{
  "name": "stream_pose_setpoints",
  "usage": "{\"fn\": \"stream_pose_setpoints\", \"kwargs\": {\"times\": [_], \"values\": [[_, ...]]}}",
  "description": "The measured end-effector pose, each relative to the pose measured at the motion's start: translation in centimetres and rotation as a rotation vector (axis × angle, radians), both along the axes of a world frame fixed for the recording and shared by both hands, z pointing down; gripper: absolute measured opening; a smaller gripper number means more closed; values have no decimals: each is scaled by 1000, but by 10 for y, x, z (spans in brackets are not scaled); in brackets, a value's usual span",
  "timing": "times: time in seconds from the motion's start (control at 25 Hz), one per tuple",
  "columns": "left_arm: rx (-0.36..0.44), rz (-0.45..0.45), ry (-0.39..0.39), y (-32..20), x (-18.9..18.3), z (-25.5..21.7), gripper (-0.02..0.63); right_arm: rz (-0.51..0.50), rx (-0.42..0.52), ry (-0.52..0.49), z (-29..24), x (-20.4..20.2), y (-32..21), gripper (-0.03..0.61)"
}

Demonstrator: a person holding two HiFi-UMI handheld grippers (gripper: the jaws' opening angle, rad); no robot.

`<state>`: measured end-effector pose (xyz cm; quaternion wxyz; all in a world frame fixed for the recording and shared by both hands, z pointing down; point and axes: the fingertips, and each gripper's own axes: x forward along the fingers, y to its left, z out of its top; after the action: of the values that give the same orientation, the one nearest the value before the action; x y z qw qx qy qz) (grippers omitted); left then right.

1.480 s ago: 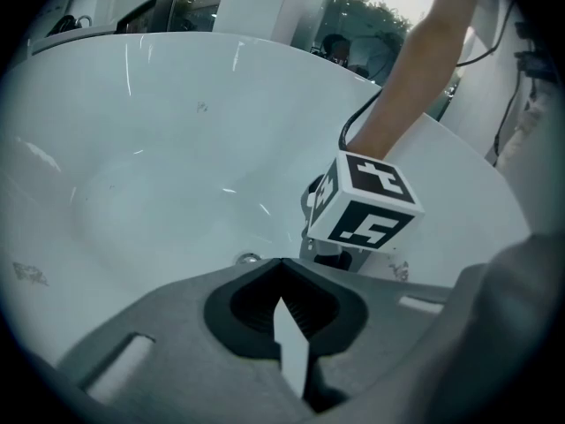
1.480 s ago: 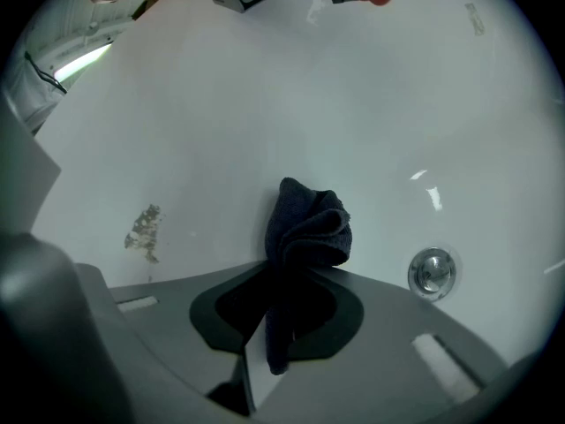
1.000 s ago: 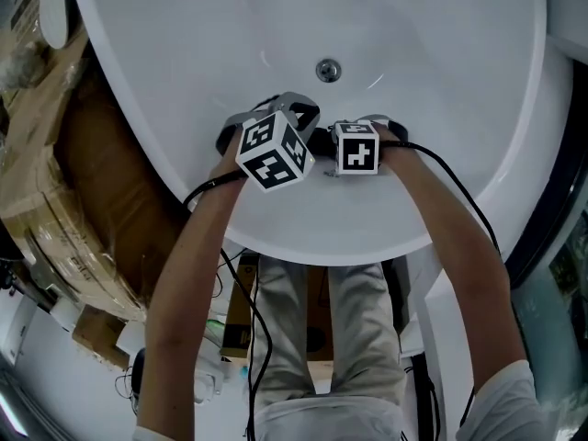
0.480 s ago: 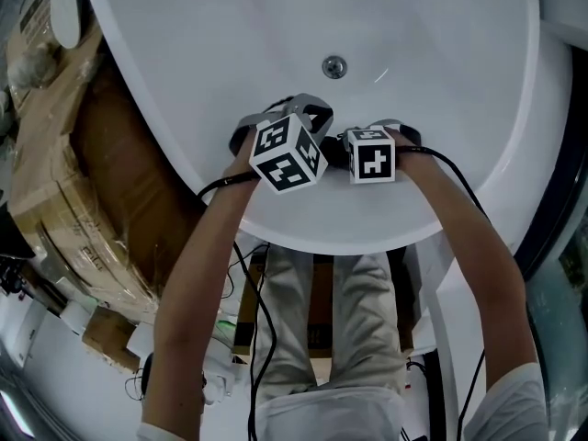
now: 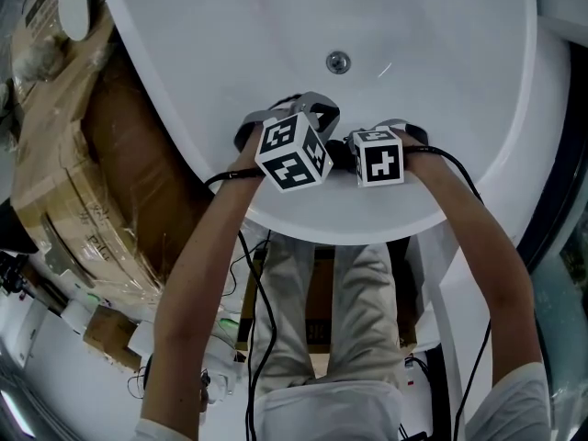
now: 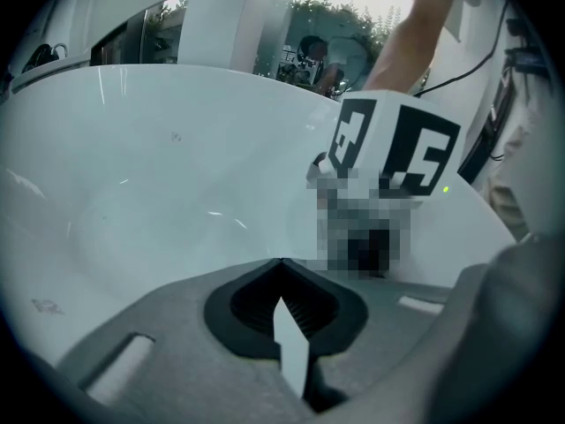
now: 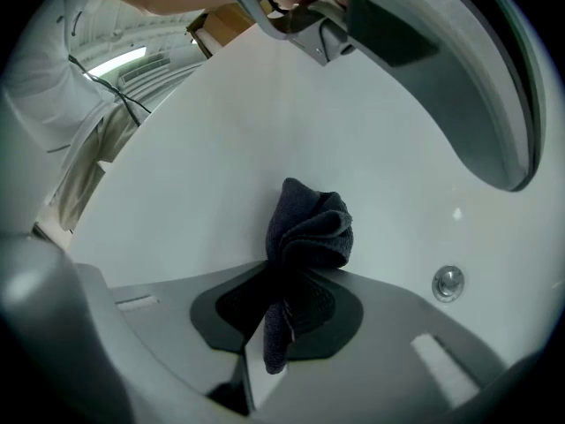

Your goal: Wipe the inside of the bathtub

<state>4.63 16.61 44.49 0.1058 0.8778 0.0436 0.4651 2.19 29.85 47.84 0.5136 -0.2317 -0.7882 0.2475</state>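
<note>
1 bathtub (image 5: pixel 441 26), 2 hand-held grippers (image 6: pixel 282 272) (image 7: pixel 293 276), 1 dark cloth (image 7: pixel 309 223), 1 metal drain (image 5: pixel 338 62)

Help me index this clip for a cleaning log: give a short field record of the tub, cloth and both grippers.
setting: white bathtub, both grippers inside it
drain: round metal drain, beyond the grippers
left gripper: shut, nothing held
right gripper: shut on dark cloth
cloth shape: bunched, sticking out past the jaws
cloth touching tub: cannot tell

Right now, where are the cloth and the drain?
cloth (image 7: pixel 307 223), right gripper view, its bunched top.
drain (image 5: pixel 338 62), head view, its middle.
</note>
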Motion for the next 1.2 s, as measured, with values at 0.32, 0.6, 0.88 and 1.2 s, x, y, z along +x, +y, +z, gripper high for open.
{"fn": "stream_pose_setpoints", "kwargs": {"times": [0.32, 0.6, 0.88, 1.2], "values": [[2, -3, 10, 5, -1, -3, -3, 7, -68, -37, -30, -4, 9, 43], [-4, -16, 16, 8, -3, -4, -3, -32, -103, -70, -58, -6, 18, 44], [-18, -34, 23, 13, -6, -6, -3, -71, -101, -90, -78, -8, 26, 43], [-9, -61, 22, 6, -8, -14, -3, -71, -147, -114, -104, -7, 31, 44]]}}
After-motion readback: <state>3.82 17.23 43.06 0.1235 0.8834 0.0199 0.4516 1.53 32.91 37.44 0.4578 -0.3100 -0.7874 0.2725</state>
